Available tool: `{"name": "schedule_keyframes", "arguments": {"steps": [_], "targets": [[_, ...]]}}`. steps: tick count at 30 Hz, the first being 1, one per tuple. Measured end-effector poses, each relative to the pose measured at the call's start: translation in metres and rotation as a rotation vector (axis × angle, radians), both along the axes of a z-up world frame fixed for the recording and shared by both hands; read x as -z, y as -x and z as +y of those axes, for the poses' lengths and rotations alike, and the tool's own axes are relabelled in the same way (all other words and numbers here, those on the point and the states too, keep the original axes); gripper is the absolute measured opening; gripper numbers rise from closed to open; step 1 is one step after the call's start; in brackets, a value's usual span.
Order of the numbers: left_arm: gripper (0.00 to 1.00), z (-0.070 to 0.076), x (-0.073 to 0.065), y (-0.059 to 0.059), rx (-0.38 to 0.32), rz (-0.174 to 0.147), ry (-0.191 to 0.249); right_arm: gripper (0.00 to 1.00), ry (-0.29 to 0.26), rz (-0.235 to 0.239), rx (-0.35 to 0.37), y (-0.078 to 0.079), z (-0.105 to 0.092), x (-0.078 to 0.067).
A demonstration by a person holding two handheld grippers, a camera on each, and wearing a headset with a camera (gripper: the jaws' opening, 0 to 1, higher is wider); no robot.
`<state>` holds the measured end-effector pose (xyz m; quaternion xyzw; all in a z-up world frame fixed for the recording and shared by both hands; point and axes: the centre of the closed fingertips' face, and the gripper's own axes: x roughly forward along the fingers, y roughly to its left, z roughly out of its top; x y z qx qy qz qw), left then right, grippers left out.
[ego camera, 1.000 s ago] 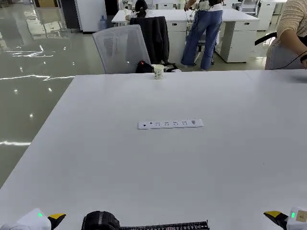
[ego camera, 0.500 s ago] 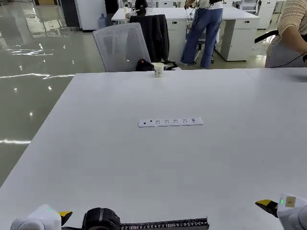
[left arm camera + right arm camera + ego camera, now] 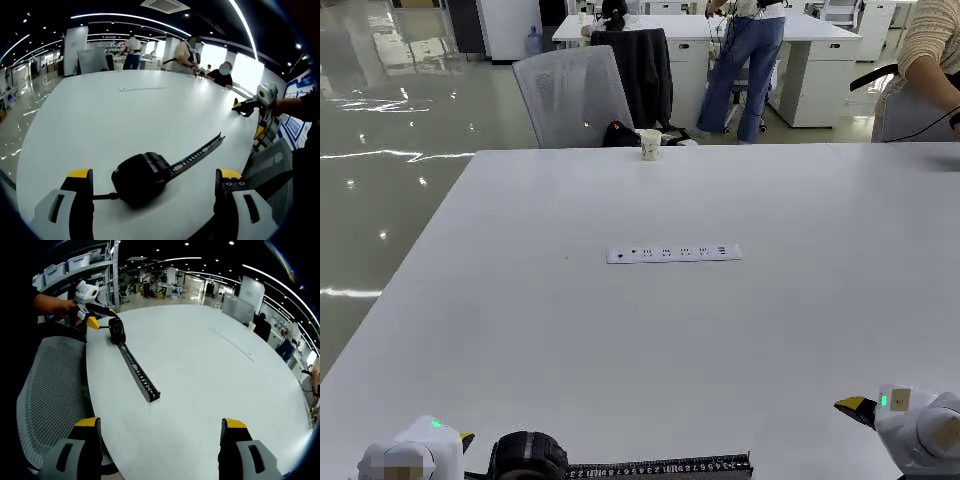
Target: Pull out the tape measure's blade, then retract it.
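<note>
A black tape measure (image 3: 528,458) lies at the near edge of the white table (image 3: 670,330), its blade (image 3: 660,467) pulled out flat to the right. In the left gripper view the case (image 3: 140,177) rests ahead, between the wide-apart jaws of my left gripper (image 3: 154,174), and nothing is gripped. That gripper's yellow tip (image 3: 466,438) sits just left of the case. My right gripper (image 3: 160,423) is open and empty, hovering well off the blade's end hook (image 3: 152,396). It also appears at the lower right of the head view (image 3: 855,407).
A white power strip (image 3: 674,253) lies mid-table and a paper cup (image 3: 650,146) stands at the far edge. A grey chair (image 3: 575,97) sits behind it. A person (image 3: 920,70) stands at the far right, and others stand at desks further back.
The left gripper has closed in on the case from the left. The right gripper has drifted left and a little further over the table. The blade stays out at the same length.
</note>
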<state>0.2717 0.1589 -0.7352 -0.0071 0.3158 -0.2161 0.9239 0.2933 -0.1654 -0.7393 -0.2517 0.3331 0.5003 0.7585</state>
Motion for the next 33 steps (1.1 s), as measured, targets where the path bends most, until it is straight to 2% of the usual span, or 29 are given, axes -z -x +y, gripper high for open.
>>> {"name": "schedule_keyframes", "arguments": {"steps": [5, 13, 17, 22, 33], "targets": [[0.99, -0.001, 0.000, -0.005, -0.023, -0.018, -0.006, 0.99, 0.031, -0.005, -0.035, -0.002, 0.005, 0.001], [0.99, -0.002, 0.000, -0.010, -0.090, -0.033, -0.013, 0.99, 0.042, -0.003, -0.073, -0.006, 0.015, 0.001], [0.99, 0.000, 0.002, -0.013, -0.120, -0.056, -0.068, 0.99, 0.060, -0.006, -0.103, -0.007, 0.018, 0.003], [0.99, 0.001, 0.005, -0.017, -0.158, -0.063, -0.079, 0.99, 0.075, -0.006, -0.121, -0.010, 0.021, 0.005], [0.99, 0.005, 0.008, -0.026, -0.264, -0.086, -0.041, 0.99, 0.107, -0.017, -0.192, -0.016, 0.033, 0.006]]}}
